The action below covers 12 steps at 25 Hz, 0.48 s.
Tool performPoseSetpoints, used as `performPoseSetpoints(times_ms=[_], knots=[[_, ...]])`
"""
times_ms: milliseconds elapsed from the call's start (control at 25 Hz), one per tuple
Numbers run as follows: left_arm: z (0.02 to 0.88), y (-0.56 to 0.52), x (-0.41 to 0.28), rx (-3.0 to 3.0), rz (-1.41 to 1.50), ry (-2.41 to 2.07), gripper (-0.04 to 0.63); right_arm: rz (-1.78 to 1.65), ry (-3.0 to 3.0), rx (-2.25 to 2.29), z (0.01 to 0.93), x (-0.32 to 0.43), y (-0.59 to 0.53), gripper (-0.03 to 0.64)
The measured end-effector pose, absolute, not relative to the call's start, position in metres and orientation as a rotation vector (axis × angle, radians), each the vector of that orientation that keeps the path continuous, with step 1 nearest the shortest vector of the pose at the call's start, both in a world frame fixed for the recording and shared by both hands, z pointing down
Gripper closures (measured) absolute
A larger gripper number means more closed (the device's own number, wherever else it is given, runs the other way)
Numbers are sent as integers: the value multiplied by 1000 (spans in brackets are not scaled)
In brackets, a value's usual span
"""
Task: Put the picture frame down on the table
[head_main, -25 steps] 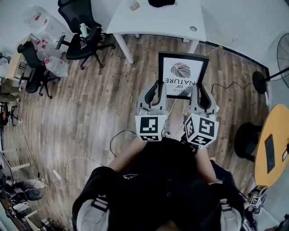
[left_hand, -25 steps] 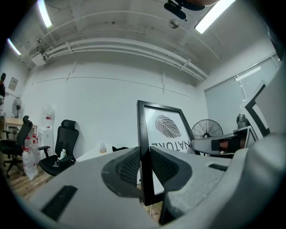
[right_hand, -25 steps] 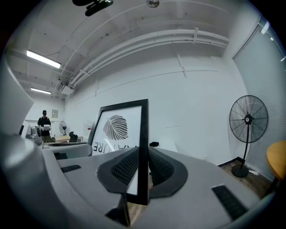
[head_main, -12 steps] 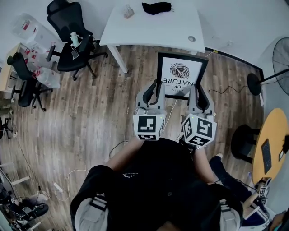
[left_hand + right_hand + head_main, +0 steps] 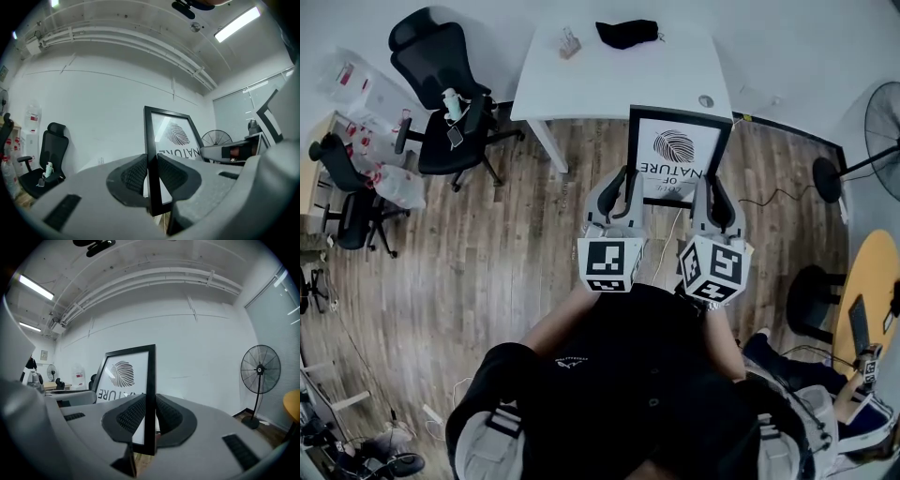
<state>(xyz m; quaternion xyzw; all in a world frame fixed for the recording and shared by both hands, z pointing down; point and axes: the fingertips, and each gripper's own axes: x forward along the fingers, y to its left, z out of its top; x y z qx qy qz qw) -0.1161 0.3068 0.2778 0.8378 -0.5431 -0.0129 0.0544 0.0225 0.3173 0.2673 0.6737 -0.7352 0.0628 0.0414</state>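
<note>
Fingers on both the left gripper and the right gripper are clamped on the side edges of the picture frame, held upright in mid-air, and the white surface sits straight ahead just past its top edge, pretty much equally near both.

The white table is lying bare across its middle, beyond the picture frame; a black cloth and a small clear object are sitting at its far edge.
</note>
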Motion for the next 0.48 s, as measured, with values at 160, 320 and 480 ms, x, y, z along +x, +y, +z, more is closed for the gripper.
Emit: performPoseSetpoints(times_ms=[160, 320, 480], knots=[[276, 285, -135, 2552, -40, -1656, 522, 190, -2260, 2069, 267, 4, 295, 552], [281, 271, -154, 2536, -42, -1667, 522, 196, -2268, 2051, 271, -15, 280, 552], [283, 262, -166, 2522, -54, -1674, 522, 208, -2274, 2031, 274, -27, 268, 552]])
